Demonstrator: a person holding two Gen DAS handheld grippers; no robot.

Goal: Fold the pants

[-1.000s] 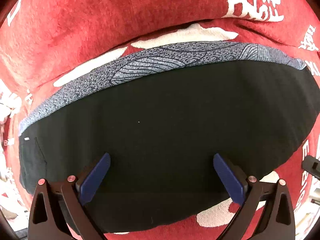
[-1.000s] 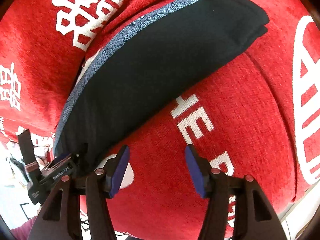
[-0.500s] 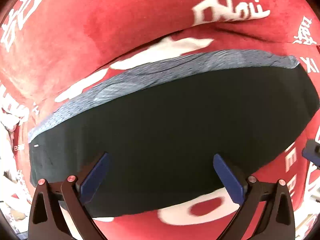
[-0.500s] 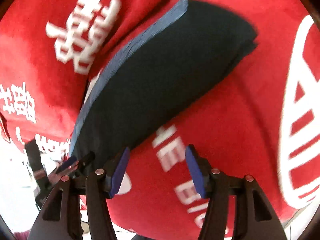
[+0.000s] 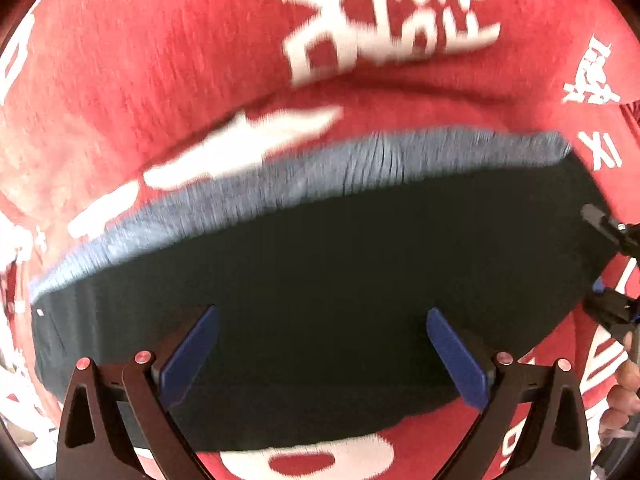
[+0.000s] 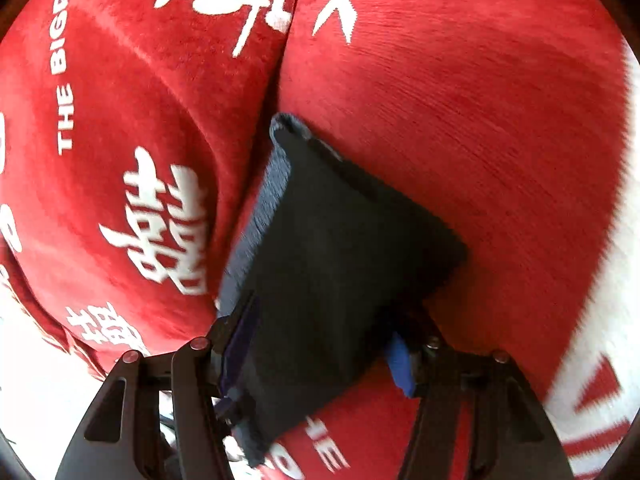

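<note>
Right gripper (image 6: 316, 354) straddled the near end of the pants (image 6: 340, 248), jaws spread, not visibly pinching. Left gripper (image 5: 322, 350) hovered spread above the pants, which lay folded on the red blanket (image 6: 480, 100). Risk: a shallow bite would catch only upper layers, undoing the fold.

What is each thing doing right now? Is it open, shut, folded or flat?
Black pants with a grey-blue patterned edge: folded, lying flat on the blanket.
Red plush blanket with white lettering: spread out under the pants.
Left gripper: open, above the pants, holding nothing.
Right gripper: jaws apart around the near end of the pants; grip unclear.
</note>
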